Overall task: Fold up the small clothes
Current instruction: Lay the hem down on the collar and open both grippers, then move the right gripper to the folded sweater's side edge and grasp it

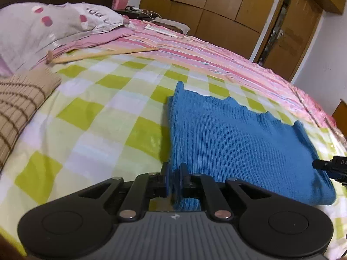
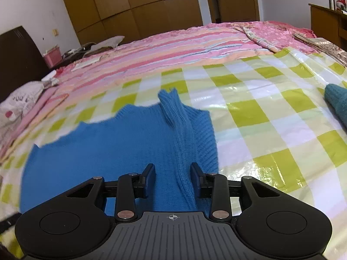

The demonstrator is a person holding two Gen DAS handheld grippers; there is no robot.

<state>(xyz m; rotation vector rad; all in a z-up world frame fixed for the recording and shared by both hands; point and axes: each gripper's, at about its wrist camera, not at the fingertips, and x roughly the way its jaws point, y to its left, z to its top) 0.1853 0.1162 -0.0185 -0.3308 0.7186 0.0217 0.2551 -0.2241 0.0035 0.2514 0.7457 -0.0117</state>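
Note:
A blue knitted sweater (image 1: 238,140) lies flat on a green and white checked sheet (image 1: 97,119). My left gripper (image 1: 175,173) is shut on the sweater's near left edge, with knit bunched between its blue pads. In the right wrist view the same sweater (image 2: 108,147) spreads to the left, and one sleeve (image 2: 173,112) lies folded over it as a raised ridge. My right gripper (image 2: 172,173) straddles that ridge with its jaws closing. Its left finger (image 2: 149,175) stands apart from the knit, so nothing is gripped there.
A beige striped garment (image 1: 19,108) lies at the left. A grey pillow (image 1: 43,28) and a wooden stick (image 1: 104,54) are behind it. A teal garment (image 2: 337,101) lies at the right edge. A pink striped blanket (image 2: 173,41) covers the far bed before a wooden wardrobe (image 2: 134,2).

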